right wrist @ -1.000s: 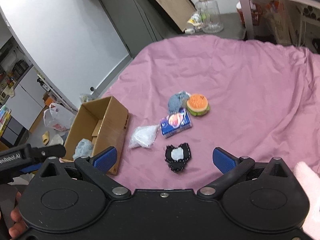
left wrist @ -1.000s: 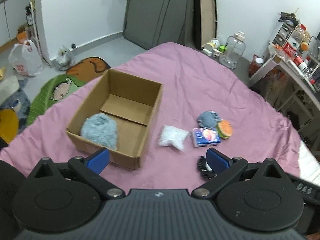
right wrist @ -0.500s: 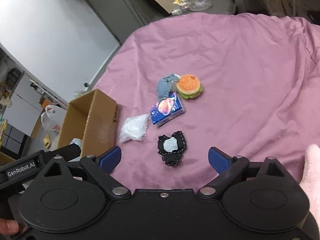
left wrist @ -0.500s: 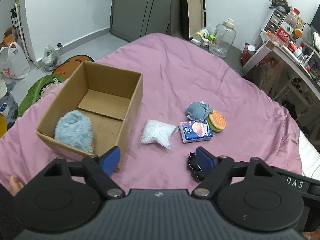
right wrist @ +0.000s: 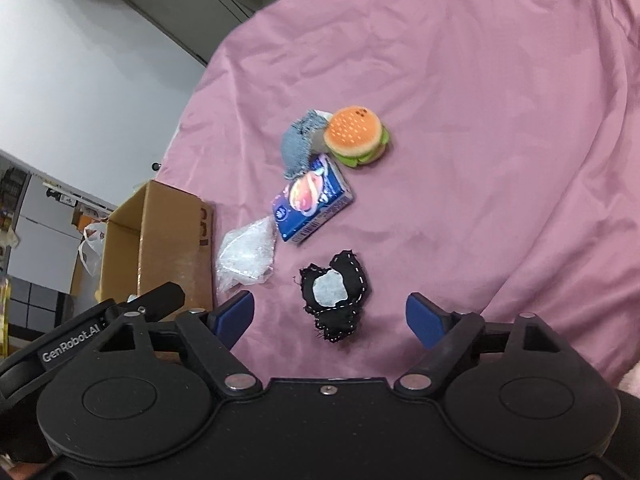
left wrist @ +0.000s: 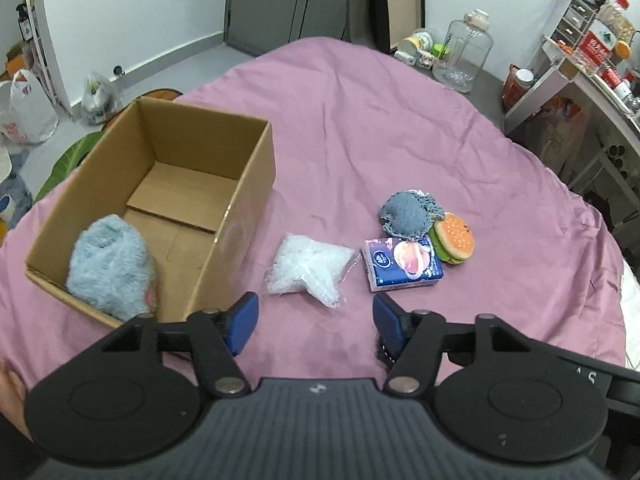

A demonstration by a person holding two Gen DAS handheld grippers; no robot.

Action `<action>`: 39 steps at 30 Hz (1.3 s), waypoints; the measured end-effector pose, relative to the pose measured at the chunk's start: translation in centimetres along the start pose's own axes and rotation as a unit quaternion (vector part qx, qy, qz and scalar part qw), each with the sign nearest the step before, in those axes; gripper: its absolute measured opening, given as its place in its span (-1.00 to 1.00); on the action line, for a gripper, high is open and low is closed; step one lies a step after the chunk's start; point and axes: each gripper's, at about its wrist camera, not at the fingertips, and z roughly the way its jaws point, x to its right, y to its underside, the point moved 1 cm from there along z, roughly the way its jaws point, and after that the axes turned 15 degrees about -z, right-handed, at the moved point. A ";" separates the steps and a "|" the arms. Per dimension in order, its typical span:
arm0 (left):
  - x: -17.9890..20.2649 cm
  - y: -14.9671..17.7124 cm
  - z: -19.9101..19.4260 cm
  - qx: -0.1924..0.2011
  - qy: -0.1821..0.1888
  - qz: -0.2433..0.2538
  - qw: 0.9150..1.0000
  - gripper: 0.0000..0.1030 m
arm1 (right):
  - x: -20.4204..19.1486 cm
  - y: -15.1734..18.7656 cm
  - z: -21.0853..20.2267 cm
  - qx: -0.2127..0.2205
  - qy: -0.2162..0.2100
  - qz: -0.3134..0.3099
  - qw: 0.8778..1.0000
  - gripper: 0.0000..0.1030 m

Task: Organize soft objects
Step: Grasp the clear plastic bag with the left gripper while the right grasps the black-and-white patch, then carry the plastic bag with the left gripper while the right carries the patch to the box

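On the pink bedspread [left wrist: 380, 128] stands an open cardboard box [left wrist: 256, 168] with a fluffy blue-grey plush [left wrist: 110, 266] in its near corner. Right of it lie a clear plastic bag [left wrist: 308, 266], a blue tissue pack [left wrist: 402, 264], a grey denim pouch [left wrist: 408, 212] and a burger plush [left wrist: 456, 238]. My left gripper [left wrist: 316, 320] hovers just short of the clear bag, jaws closing, nothing between them. My right gripper [right wrist: 332, 314] is low over a black heart-shaped patch [right wrist: 334, 292], jaws closing around it without touching.
A glass jar [left wrist: 464, 56] and small bottles stand on the floor past the bed's far end. Cluttered shelves [left wrist: 580, 64] line the right side. Plastic bags [left wrist: 28, 108] and a floor mat lie left of the bed. The left gripper's body [right wrist: 92, 328] shows in the right wrist view.
Both grippers have come down and closer to the items on the bed, and both sets of jaws have narrowed. The right view has rolled, bringing the black patch between its fingers.
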 end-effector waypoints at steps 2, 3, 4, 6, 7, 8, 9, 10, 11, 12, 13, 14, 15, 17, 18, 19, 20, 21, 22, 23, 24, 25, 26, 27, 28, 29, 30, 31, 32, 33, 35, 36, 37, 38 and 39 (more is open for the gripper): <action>0.2 -0.1 0.9 -0.004 -0.001 -0.001 1.000 0.16 | 0.3 -0.2 0.7 -0.007 -0.001 0.007 1.000 0.50; 0.3 -0.2 1.3 -0.006 -0.003 -0.001 1.000 0.15 | 0.4 -0.2 1.1 -0.012 -0.003 0.010 1.000 0.49; 0.4 -0.2 1.6 -0.007 -0.005 -0.001 1.000 0.15 | 0.5 -0.3 1.4 -0.016 -0.006 0.011 1.000 0.49; 0.5 -0.3 2.5 -0.011 -0.010 -0.002 1.000 0.15 | 0.7 -0.5 2.2 -0.026 -0.014 0.014 0.999 0.49; 0.6 -0.4 3.0 -0.014 -0.012 -0.003 1.000 0.15 | 0.8 -0.6 2.5 -0.030 -0.015 0.015 0.999 0.47; 0.6 -0.5 3.5 -0.017 -0.014 -0.003 1.000 0.15 | 0.9 -0.7 2.9 -0.034 -0.016 0.017 0.999 0.45; 0.7 -0.6 3.9 -0.019 -0.016 -0.002 1.000 0.15 | 1.0 -0.7 3.2 -0.039 -0.017 0.019 0.999 0.44; 0.7 -0.7 4.3 -0.019 -0.018 -0.001 1.000 0.15 | 1.2 -0.8 3.6 -0.044 -0.018 0.023 0.999 0.41; 0.8 -0.9 4.7 -0.019 -0.019 -0.001 1.000 0.15 | 1.4 -0.9 4.0 -0.049 -0.019 0.027 0.998 0.41; 0.8 -1.0 5.1 -0.022 -0.019 -0.001 1.000 0.15 | 1.5 -0.9 4.4 -0.051 -0.021 0.032 0.998 0.41; 0.8 -1.1 5.6 -0.025 -0.020 -0.002 0.999 0.15 | 1.7 -1.0 4.8 -0.054 -0.021 0.037 0.998 0.38; 0.9 -1.2 6.0 -0.027 -0.023 -0.002 0.999 0.15 | 1.8 -1.1 5.2 -0.059 -0.020 0.040 0.997 0.34; 0.9 -1.3 6.4 -0.028 -0.027 -0.001 0.999 0.15 | 1.9 -1.2 5.7 -0.064 -0.018 0.041 0.997 0.33; 1.0 -1.3 7.0 -0.031 -0.027 0.004 0.999 0.15 | 2.0 -1.4 6.6 -0.073 -0.016 0.042 0.996 0.32; 1.1 -1.3 7.3 -0.032 -0.028 0.009 0.999 0.15 | 2.0 -1.5 6.9 -0.075 -0.017 0.040 0.996 0.32; 1.2 -1.3 7.7 -0.034 -0.031 0.012 0.999 0.15 | 2.0 -1.6 7.2 -0.077 -0.018 0.039 0.996 0.32; 1.3 -1.3 8.0 -0.036 -0.033 0.014 0.999 0.15 | 2.0 -1.6 7.4 -0.078 -0.018 0.038 0.996 0.25; 1.4 -1.3 8.3 -0.038 -0.036 0.013 0.999 0.15 | 2.0 -1.7 7.4 -0.078 -0.015 0.035 0.996 0.13; 1.4 -1.3 8.6 -0.039 -0.037 0.013 0.998 0.15 | 1.9 -1.7 7.5 -0.078 -0.011 0.030 0.996 -0.30; 1.4 -1.3 9.0 -0.042 -0.039 0.013 0.998 0.15 | 2.0 -1.7 7.7 -0.081 -0.007 0.033 0.996 -0.37; 1.5 -1.3 9.2 -0.045 -0.042 0.013 0.998 0.15 | 2.2 -1.8 7.7 -0.079 -0.010 0.037 0.996 -0.40; 1.5 -1.3 9.5 -0.047 -0.044 0.013 0.998 0.15 | 2.3 -1.9 7.6 -0.076 -0.011 0.040 0.996 -0.45; 1.5 -1.3 9.8 -0.050 -0.047 0.013 0.998 0.15 | 2.4 -1.9 7.4 -0.071 -0.012 0.041 0.997 -0.48; 1.6 -1.2 10.1 -0.050 -0.049 0.014 0.997 0.15 | 2.6 -1.8 7.2 -0.066 -0.011 0.043 0.997 -0.48; 1.6 -1.2 10.3 -0.050 -0.052 0.015 0.997 0.15 | 2.8 -1.8 6.9 -0.059 -0.009 0.047 0.997 -0.49; 1.7 -1.2 10.6 -0.052 -0.053 0.016 0.997 0.16 | 3.1 -1.7 6.5 -0.052 -0.004 0.052 0.997 -0.49; 1.8 -1.2 10.8 -0.053 -0.055 0.016 0.997 0.17 | 3.4 -1.7 6.3 -0.048 -0.001 0.058 0.997 -0.49; 1.9 -1.2 11.1 -0.053 -0.058 0.018 0.997 0.17 | 3.7 -1.7 6.2 -0.044 -0.002 0.065 0.997 -0.49; 2.0 -1.1 11.3 -0.054 -0.060 0.019 0.997 0.20 | 4.0 -1.7 6.0 -0.042 -0.003 0.069 0.997 -0.49; 2.1 -1.0 11.5 -0.055 -0.062 0.020 0.996 0.21 | 4.1 -1.8 6.0 -0.041 -0.002 0.071 0.997 -0.49; 2.3 -0.8 11.9 -0.055 -0.067 0.023 0.996 0.22 | 4.2 -1.7 5.8 -0.039 -0.002 0.073 0.997 -0.49; 2.3 -0.8 12.0 -0.054 -0.068 0.022 0.996 0.22 | 4.2 -1.7 5.7 -0.038 0.000 0.072 0.997 -0.49; 2.3 -0.8 12.1 -0.054 -0.065 0.019 0.996 0.21 | 4.2 -1.6 5.5 -0.037 0.002 0.071 0.997 -0.49; 2.2 -0.8 12.1 -0.053 -0.064 0.014 0.996 0.15 | 4.1 -1.6 5.5 -0.036 0.003 0.070 0.997 -0.48; 2.1 -0.9 12.0 -0.055 -0.064 0.011 0.996 0.08 | 3.9 -1.7 5.5 -0.034 0.005 0.068 0.997 -0.48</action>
